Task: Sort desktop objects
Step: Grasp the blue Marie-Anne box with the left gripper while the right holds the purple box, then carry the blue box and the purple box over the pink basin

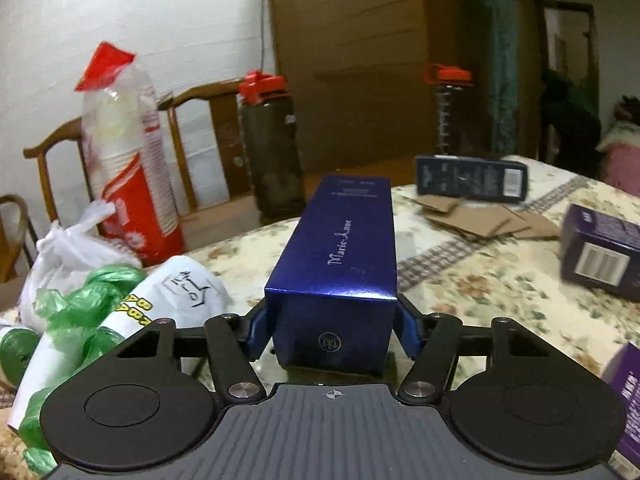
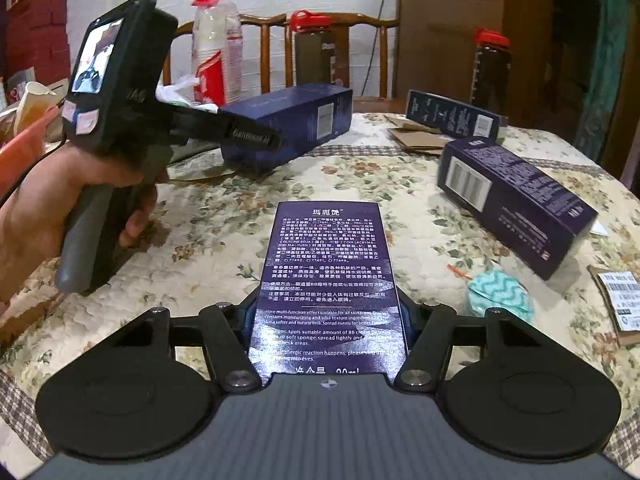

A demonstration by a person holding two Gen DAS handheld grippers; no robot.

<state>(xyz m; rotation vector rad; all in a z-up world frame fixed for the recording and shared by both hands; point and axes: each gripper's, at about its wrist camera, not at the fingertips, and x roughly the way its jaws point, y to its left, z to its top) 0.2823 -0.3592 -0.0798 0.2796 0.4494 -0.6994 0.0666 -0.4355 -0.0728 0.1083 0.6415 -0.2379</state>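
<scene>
Left wrist view. My left gripper [image 1: 334, 320] has its jaws closed on the near end of a glossy royal-blue cardboard carton [image 1: 340, 256], lettered side up, which runs straight ahead from the jaws; I judge the end grip is for carrying it lengthwise to its group. Beyond the jaws, ahead and right: one dark navy carton [image 1: 472, 178] lying across flattened brown cardboard pieces [image 1: 480, 220]. Right of the jaws: two purple cartons, one [image 1: 600, 254] further off, one [image 1: 628, 408] at the frame edge. Left of the jaws: one sleeve of red-and-white paper cups [image 1: 128, 168], plastic bags (count unclear). Behind: two dark bottles with red lids [image 1: 272, 148].

Right wrist view. My right gripper [image 2: 326, 320] clamps a purple carton with white printed text [image 2: 326, 272], text face up, projecting forward from the jaws above the floral tablecloth [image 2: 224, 220]. Left of the jaws: the left gripper, its blue carton touching or just above the cloth, I cannot tell. Right of the jaws: one purple carton, one teal crumpled cloth [image 2: 500, 294]. Cartons counted: four, two held.
</scene>
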